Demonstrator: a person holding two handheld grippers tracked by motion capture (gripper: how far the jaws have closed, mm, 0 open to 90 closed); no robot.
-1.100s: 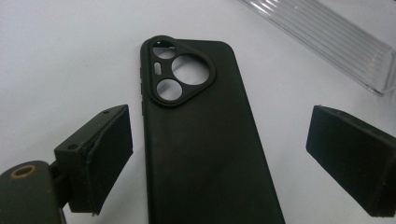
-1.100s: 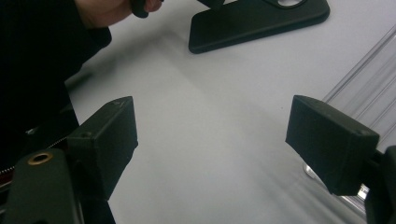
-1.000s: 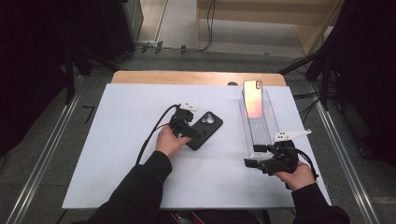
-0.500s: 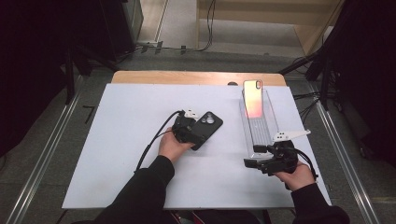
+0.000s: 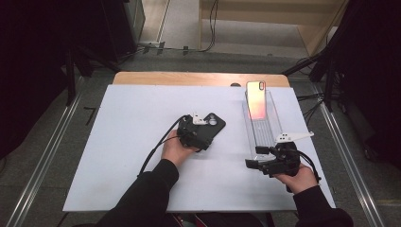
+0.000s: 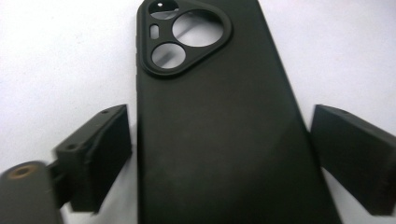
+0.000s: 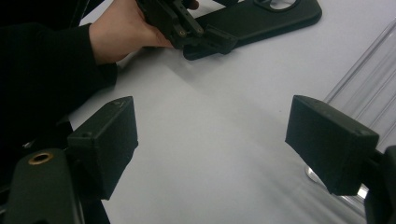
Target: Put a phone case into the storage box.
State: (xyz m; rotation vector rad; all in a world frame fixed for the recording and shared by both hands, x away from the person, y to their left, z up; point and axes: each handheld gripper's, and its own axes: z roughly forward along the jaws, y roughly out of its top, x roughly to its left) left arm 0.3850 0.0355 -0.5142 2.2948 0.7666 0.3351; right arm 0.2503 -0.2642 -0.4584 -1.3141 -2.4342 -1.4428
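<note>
Left gripper view: the left gripper (image 6: 219, 158) has its two black jaws standing on either side of a black phone case (image 6: 219, 121), a narrow gap showing on each side, pads not pressing; the jaws have just been closing a little with the case between them. The case lies flat on the white table (image 6: 51, 51), camera cutout toward the top of the frame. High view: this gripper (image 5: 191, 132) and case (image 5: 210, 127) sit at centre frame. The right gripper (image 5: 257, 163), lower right, holds its jaws wide with nothing between them, just below a clear stand (image 5: 262, 127). A phone (image 5: 256, 99) leans upright at the stand's upper end.
</note>
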